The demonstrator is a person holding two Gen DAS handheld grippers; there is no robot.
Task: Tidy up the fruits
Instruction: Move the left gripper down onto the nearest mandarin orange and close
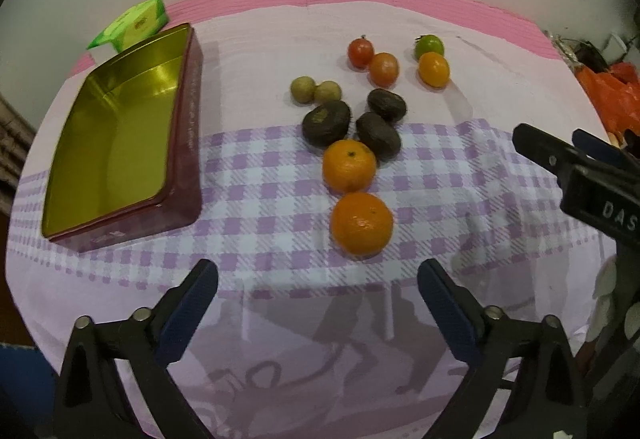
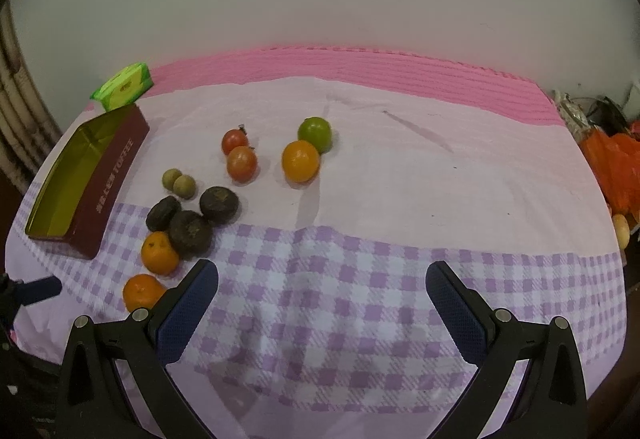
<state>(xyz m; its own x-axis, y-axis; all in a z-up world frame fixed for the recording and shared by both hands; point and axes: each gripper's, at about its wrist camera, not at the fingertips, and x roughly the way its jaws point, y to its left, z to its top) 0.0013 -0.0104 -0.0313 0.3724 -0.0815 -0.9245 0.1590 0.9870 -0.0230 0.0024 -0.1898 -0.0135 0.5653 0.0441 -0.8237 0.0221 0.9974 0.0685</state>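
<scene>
Fruit lies grouped on the cloth: two oranges (image 1: 361, 223) (image 1: 349, 165), three dark avocados (image 1: 326, 123), two small tan fruits (image 1: 316, 91), two red tomatoes (image 1: 372, 61), a yellow-orange fruit (image 1: 434, 69) and a green one (image 1: 430, 45). An open maroon tin (image 1: 120, 143) with a gold inside stands empty at the left. My left gripper (image 1: 318, 275) is open, just short of the nearest orange. My right gripper (image 2: 322, 275) is open and empty over the checked cloth, right of the fruit; its oranges (image 2: 144, 291) lie at its left finger.
A green packet (image 1: 136, 23) lies behind the tin. The table (image 2: 400, 175) has a lilac cloth over a pink cover, against a white wall. Orange bags (image 2: 616, 167) and clutter sit beyond the right edge. The right gripper's body (image 1: 580, 175) shows at the right of the left wrist view.
</scene>
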